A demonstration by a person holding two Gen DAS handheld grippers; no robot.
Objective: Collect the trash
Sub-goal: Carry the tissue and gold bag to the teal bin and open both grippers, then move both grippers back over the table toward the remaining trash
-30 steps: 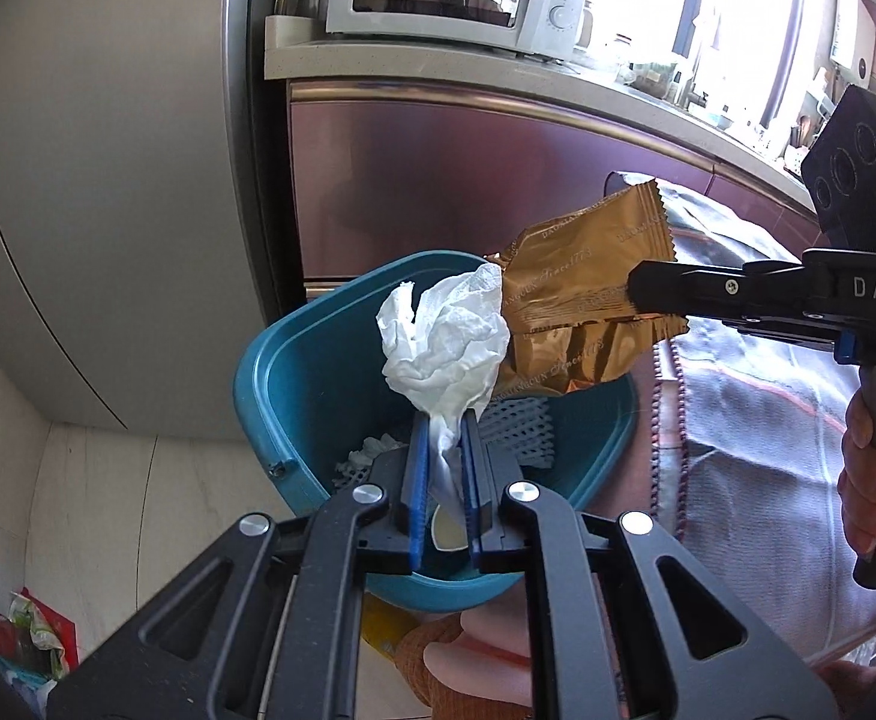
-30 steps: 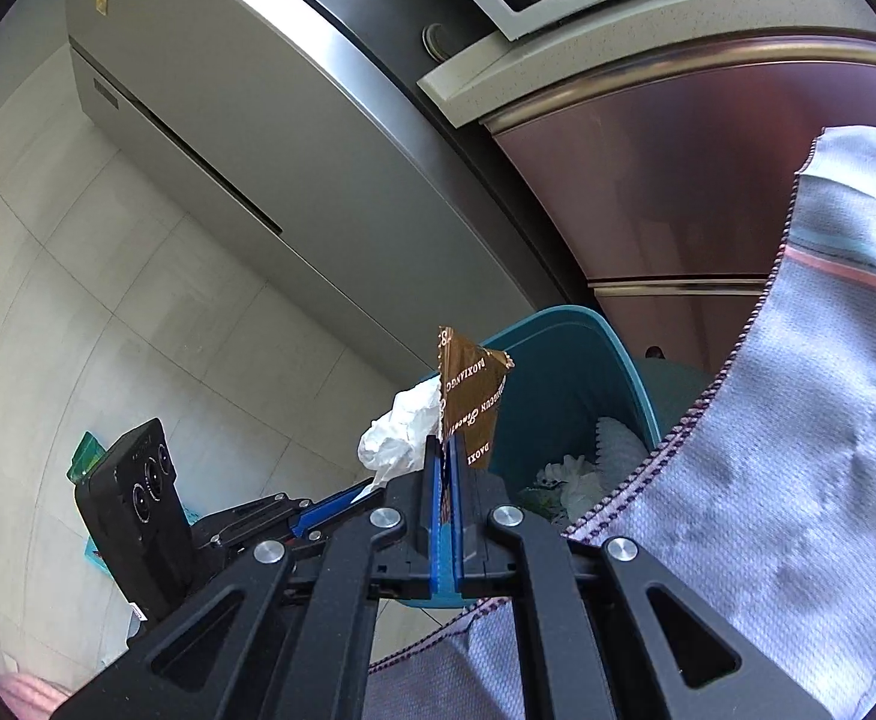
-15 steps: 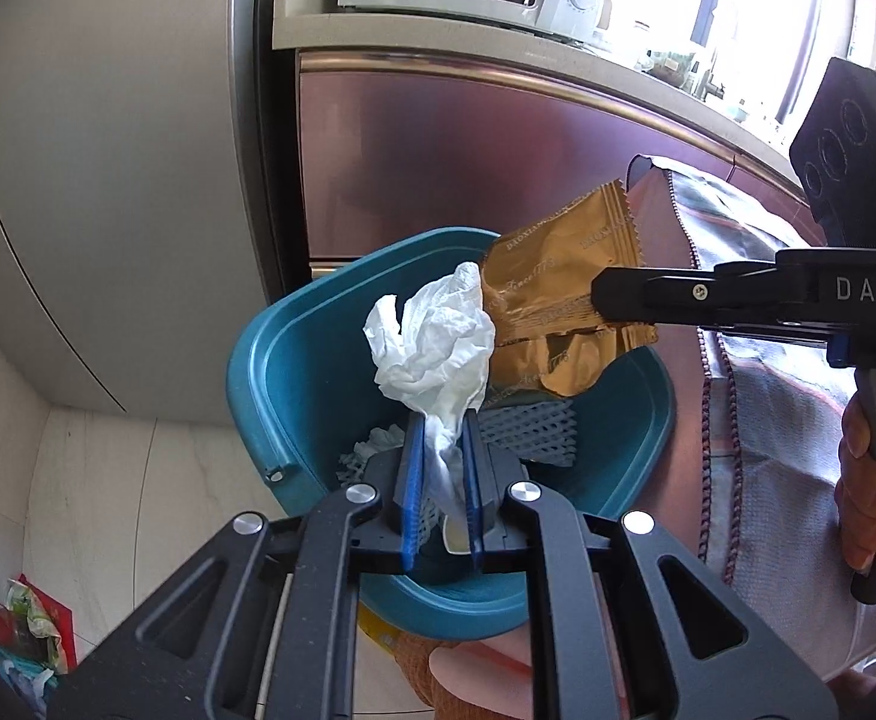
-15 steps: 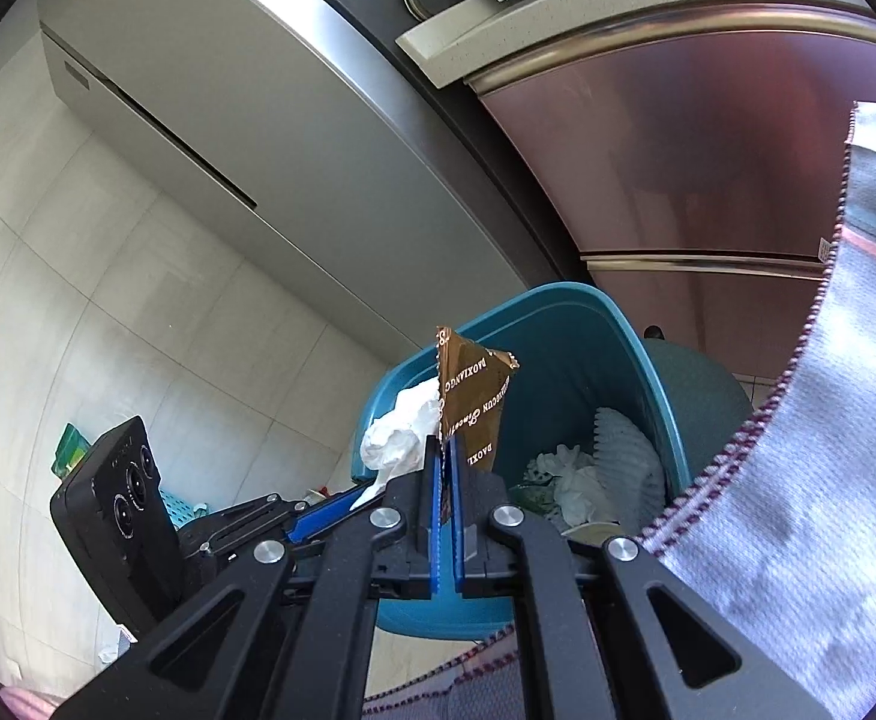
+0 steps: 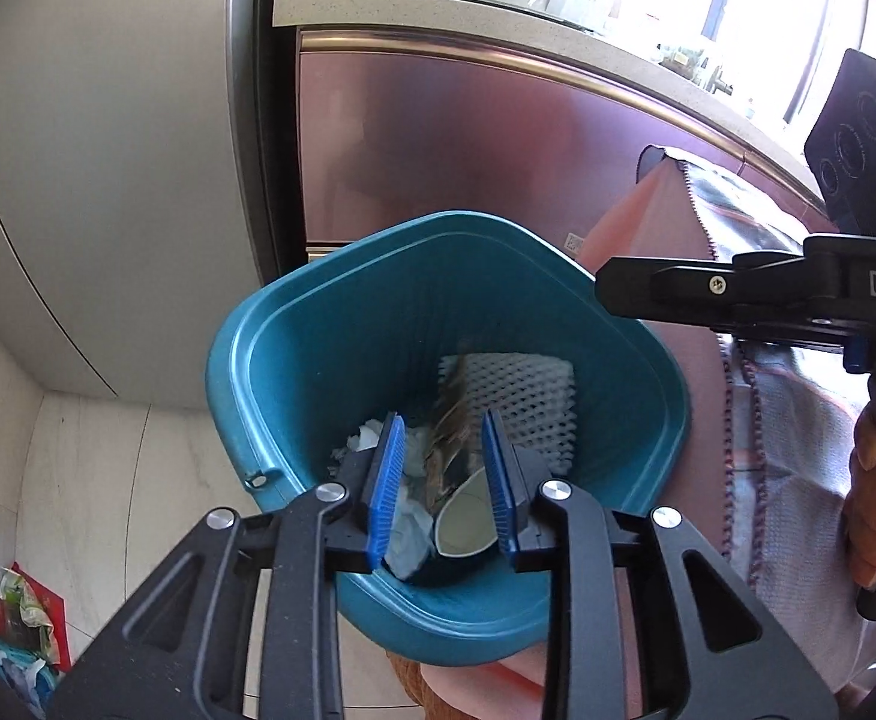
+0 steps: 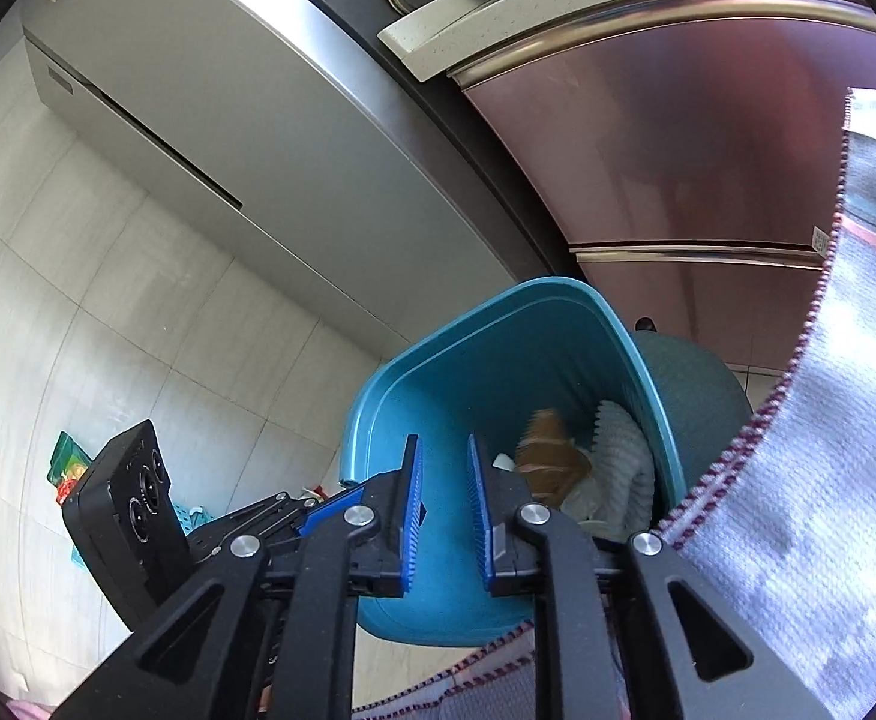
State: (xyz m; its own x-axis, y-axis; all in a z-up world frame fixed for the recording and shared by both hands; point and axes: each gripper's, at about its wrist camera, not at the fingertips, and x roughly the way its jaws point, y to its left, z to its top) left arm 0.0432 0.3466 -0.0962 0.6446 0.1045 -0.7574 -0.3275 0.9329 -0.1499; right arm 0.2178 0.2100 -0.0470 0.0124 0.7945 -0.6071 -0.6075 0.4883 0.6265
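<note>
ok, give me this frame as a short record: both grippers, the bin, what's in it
left gripper: open, empty, over the bin mouth
right gripper: open, empty, over the bin
bin: teal plastic trash bin, on the floor by the fridge
contents: brown snack wrapper (motion-blurred), white foam fruit net, paper cup on its side, crumpled tissue
stage: both pieces look released into the bin

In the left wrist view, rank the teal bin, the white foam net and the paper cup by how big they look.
1. teal bin, by far the largest
2. white foam net
3. paper cup, partly hidden behind a finger, so its full size is unsure
</note>
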